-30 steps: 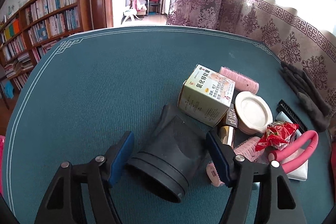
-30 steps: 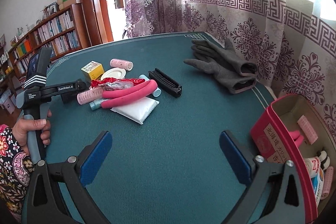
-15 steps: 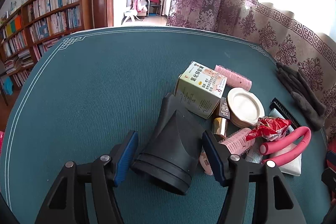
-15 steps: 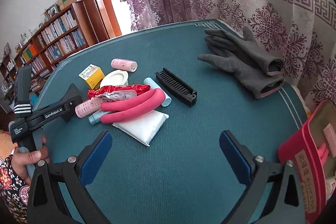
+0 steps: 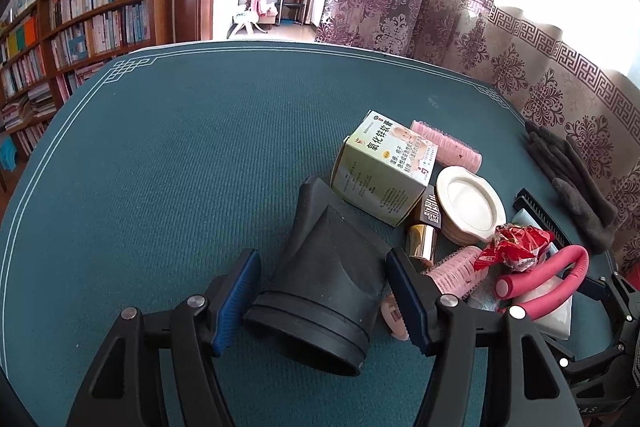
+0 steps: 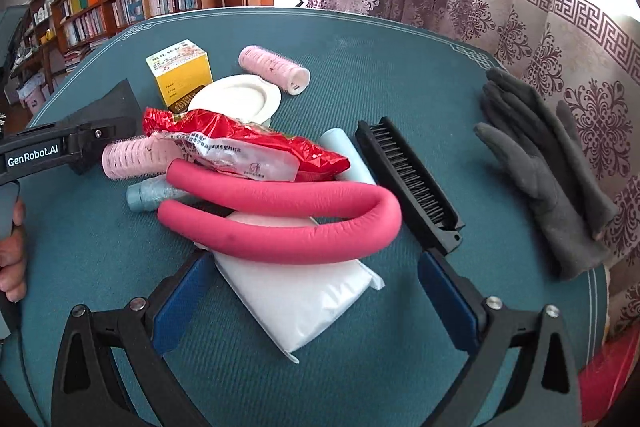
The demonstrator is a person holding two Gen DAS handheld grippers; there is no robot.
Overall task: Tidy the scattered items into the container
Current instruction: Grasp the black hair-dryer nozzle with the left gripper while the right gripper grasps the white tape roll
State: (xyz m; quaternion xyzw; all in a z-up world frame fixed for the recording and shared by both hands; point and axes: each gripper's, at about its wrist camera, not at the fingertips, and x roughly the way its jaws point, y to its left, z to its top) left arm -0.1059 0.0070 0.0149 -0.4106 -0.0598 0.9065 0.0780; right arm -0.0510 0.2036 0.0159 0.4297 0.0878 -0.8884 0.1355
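My left gripper (image 5: pixel 320 301) straddles a black hair-dryer nozzle (image 5: pixel 324 275) lying on the green table; its jaws are open, close to the nozzle's sides, apart from them. My right gripper (image 6: pixel 316 301) is open, its jaws either side of a white packet (image 6: pixel 304 291) that lies under a bent pink foam roller (image 6: pixel 288 215). A red snack wrapper (image 6: pixel 240 143), pink hair rollers (image 6: pixel 276 69), a yellow box (image 6: pixel 182 73), a white dish (image 6: pixel 236 101) and a black comb (image 6: pixel 408 183) lie in the pile.
Grey gloves (image 6: pixel 548 171) lie at the table's right edge by the curtain. The red container's rim (image 6: pixel 612 379) shows at the lower right of the right wrist view. The left gripper's body (image 6: pixel 60 147) shows at the left. Bookshelves (image 5: pixel 72 27) stand behind the table.
My left gripper's jaws have narrowed around the nozzle. My right gripper has swung left from the red container and moved in over the white packet and foam roller.
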